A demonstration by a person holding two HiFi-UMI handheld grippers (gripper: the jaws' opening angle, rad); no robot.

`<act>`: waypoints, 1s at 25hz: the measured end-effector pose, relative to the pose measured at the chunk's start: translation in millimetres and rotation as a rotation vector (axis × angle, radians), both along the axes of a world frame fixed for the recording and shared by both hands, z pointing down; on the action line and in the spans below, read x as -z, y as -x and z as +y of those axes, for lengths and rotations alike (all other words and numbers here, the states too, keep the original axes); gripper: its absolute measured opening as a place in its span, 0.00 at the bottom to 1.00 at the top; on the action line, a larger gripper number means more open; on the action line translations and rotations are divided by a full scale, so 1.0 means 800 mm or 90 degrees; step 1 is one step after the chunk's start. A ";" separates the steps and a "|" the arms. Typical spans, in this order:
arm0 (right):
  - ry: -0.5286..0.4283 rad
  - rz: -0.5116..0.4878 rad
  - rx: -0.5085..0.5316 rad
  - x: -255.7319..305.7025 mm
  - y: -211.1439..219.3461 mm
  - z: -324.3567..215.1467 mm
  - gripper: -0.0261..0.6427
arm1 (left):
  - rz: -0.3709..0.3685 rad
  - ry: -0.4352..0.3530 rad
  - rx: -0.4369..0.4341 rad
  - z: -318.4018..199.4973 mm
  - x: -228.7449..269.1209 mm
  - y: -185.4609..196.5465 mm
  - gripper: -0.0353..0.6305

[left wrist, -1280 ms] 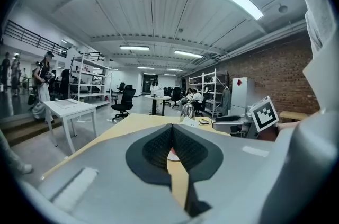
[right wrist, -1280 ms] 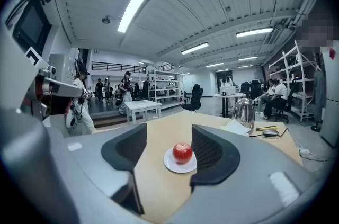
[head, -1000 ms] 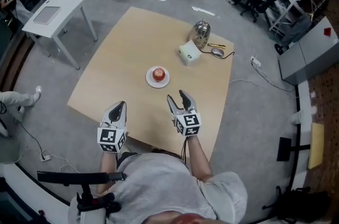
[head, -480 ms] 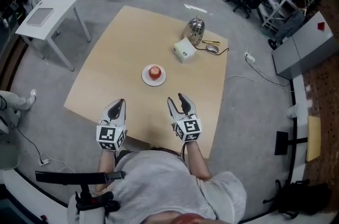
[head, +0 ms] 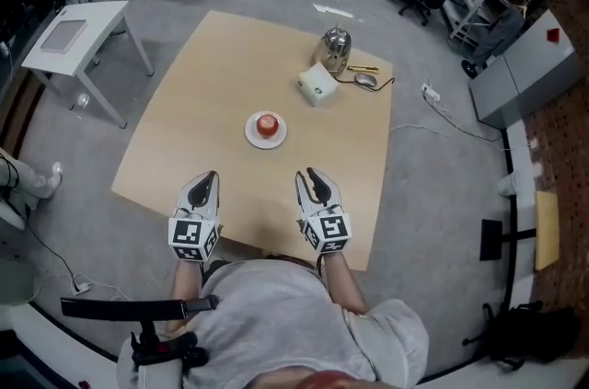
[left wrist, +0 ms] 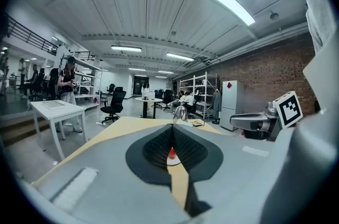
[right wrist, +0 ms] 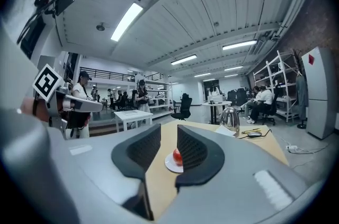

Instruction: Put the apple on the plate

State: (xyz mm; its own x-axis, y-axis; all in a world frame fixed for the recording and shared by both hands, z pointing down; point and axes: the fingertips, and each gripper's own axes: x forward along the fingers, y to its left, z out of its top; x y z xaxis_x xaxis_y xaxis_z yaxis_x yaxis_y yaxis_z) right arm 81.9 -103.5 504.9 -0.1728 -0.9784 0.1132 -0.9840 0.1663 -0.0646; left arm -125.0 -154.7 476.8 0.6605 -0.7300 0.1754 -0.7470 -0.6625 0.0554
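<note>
Find the round red apple (head: 268,122) seated on the small white round plate (head: 253,138), mid tan wooden counter (head: 202,93). Judge the placing done; hold back at the near edge, well apart from the plate. Left gripper (head: 209,179): jaws together, empty. Right gripper (head: 307,175): jaws closing, narrow gap, nothing between. Ignore the shiny metal kettle (head: 335,49), white box (head: 316,85) and grey mouse (head: 366,81) at the far corner, blocking nothing.

Steel kettle (head: 335,50), white box (head: 315,85), mouse (head: 366,80), on wooden table (head: 202,102)
</note>
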 end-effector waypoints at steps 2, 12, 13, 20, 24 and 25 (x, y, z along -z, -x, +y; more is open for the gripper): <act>-0.004 0.000 -0.006 0.002 -0.002 0.004 0.17 | -0.001 0.000 -0.004 0.001 0.000 -0.002 0.08; -0.014 0.001 -0.022 0.006 -0.008 0.010 0.08 | -0.003 0.000 -0.009 0.002 0.000 -0.004 0.08; -0.014 0.001 -0.023 0.007 -0.009 0.010 0.07 | -0.003 0.000 -0.009 0.002 0.000 -0.005 0.08; -0.010 0.002 -0.013 0.005 -0.006 0.009 0.05 | -0.001 0.001 -0.007 0.001 0.001 -0.004 0.08; -0.006 0.003 -0.009 0.005 -0.005 0.009 0.05 | -0.001 0.002 -0.006 0.001 0.001 -0.004 0.08; -0.005 0.004 -0.009 0.005 -0.005 0.009 0.05 | -0.001 0.002 -0.006 0.001 0.001 -0.004 0.08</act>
State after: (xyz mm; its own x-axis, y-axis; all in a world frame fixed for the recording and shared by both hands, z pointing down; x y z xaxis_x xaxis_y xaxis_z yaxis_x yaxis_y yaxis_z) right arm 85.9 -96.4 501.3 -0.1586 -0.9816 0.1062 -0.9865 0.1531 -0.0576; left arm -121.5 -153.7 476.2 0.6670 -0.7231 0.1792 -0.7408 -0.6694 0.0561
